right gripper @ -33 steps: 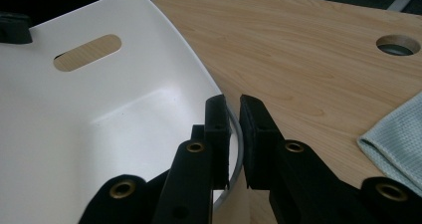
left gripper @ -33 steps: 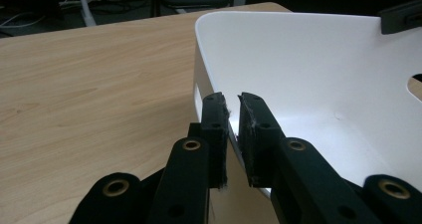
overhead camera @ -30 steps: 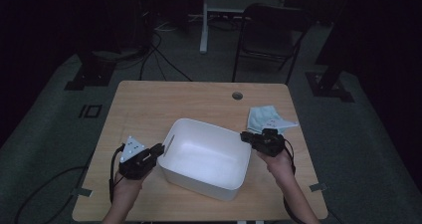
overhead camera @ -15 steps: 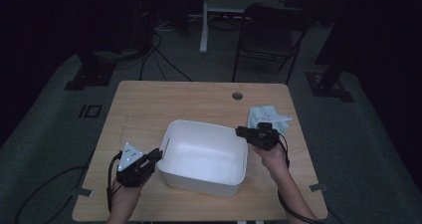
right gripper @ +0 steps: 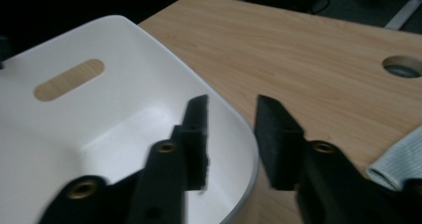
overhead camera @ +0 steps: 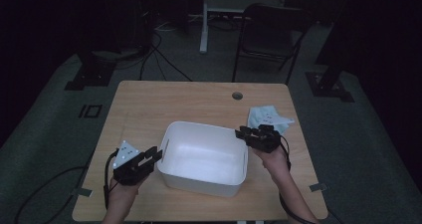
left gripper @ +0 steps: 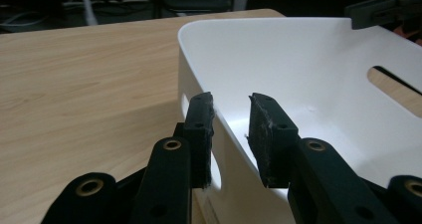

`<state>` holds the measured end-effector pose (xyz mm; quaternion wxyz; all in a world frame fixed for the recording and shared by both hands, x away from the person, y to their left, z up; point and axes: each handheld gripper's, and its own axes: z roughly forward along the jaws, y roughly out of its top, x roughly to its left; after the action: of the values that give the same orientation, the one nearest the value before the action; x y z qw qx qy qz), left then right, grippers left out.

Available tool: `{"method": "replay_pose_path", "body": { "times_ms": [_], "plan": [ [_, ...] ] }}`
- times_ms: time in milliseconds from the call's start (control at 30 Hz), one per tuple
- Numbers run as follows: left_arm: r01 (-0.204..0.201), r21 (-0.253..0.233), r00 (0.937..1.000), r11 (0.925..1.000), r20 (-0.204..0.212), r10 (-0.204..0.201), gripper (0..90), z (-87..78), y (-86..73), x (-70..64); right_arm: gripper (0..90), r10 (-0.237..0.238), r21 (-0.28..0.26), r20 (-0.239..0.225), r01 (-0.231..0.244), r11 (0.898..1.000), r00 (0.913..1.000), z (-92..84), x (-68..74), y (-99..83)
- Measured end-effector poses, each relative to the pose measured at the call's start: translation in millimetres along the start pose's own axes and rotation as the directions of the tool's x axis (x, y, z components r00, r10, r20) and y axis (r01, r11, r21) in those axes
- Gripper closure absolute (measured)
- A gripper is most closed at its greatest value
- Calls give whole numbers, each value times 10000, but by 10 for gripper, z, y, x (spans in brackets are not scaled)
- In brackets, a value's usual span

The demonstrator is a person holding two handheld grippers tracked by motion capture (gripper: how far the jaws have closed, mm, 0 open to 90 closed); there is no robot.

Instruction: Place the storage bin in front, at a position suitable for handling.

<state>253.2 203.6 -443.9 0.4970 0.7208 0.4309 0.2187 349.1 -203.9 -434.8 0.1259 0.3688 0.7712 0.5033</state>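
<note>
Both grippers' jaws have just been opening: left gripper [overhead camera: 152,156] and right gripper [overhead camera: 242,133] now straddle the white tub's [overhead camera: 204,157] rims, pads apart, gripping nothing.

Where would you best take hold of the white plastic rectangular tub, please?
Grip the white plastic rectangular tub by the thin rims of its two short end walls, one gripper from each side, a jaw inside and one outside. Left gripper and right gripper already straddle those rims, jaws just opened.
</note>
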Motion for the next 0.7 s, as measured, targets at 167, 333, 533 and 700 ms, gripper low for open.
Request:
{"method": "replay_pose_path", "body": {
  "times_ms": [167,333,533,700],
  "plan": [
    [-88,134,9993,9999,362,83,628,179,139,158,583,135,-407,1101,-90,9991,9938,-226,131,-80],
    [-233,125,9979,9997,600,225,603,367,255,284,538,577,-206,910,-560,9982,9942,-333,241,-238],
    [-329,245,9957,9992,879,306,603,570,337,374,510,854,13,600,-857,9963,9945,-421,422,-353],
    [-303,364,9961,9989,837,272,605,738,383,393,502,1188,129,661,-1199,9927,9907,-451,525,-455]
  ]
}}
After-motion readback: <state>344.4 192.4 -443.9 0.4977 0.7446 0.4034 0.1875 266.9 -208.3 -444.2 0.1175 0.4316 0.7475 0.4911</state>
